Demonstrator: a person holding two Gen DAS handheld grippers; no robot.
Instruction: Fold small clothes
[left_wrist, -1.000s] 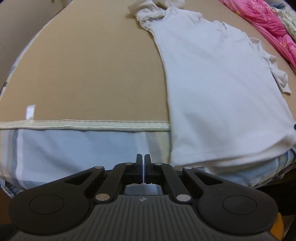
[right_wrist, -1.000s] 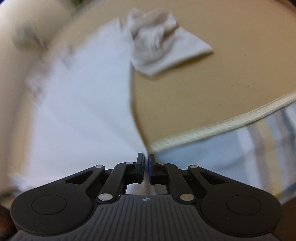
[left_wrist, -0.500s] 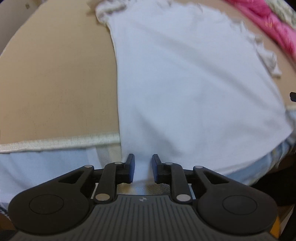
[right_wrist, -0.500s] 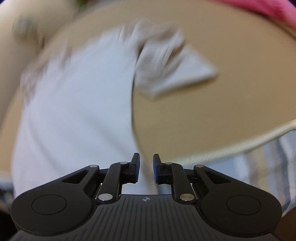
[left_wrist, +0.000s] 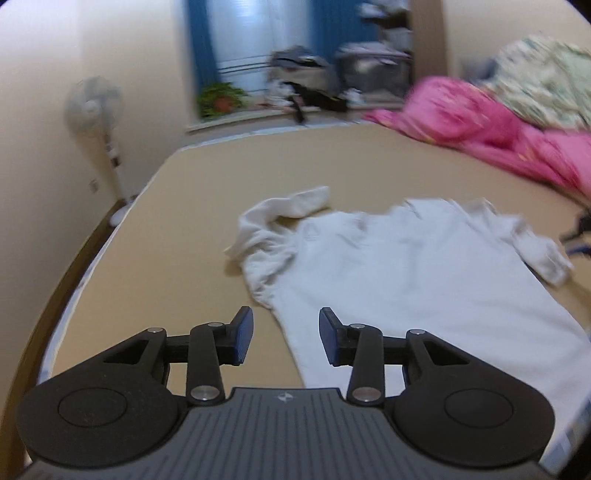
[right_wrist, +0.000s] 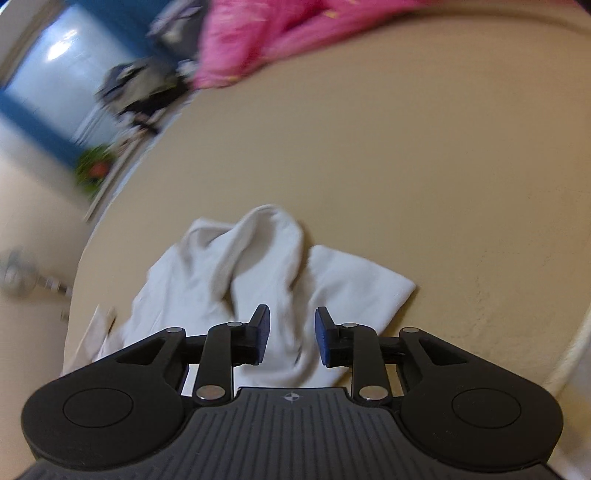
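Note:
A white short-sleeved shirt (left_wrist: 413, 273) lies spread flat on the tan bed cover (left_wrist: 184, 229), its left sleeve (left_wrist: 273, 221) crumpled. My left gripper (left_wrist: 286, 334) is open and empty, hovering over the shirt's left side edge. In the right wrist view the shirt's other crumpled sleeve (right_wrist: 273, 266) lies just beyond my right gripper (right_wrist: 291, 336), which is open and empty, low over the cloth. Part of the right gripper shows at the right edge of the left wrist view (left_wrist: 580, 232).
A pink blanket (left_wrist: 491, 136) and patterned bedding (left_wrist: 543, 85) are heaped at the far right of the bed. A standing fan (left_wrist: 99, 122) is by the left wall. A window sill with a plant (left_wrist: 221, 99) and clutter lies beyond the bed.
Both grippers have opened wide from shut and moved up from the shirt's hem toward the sleeves. Both cameras have tilted up, now showing the room beyond.

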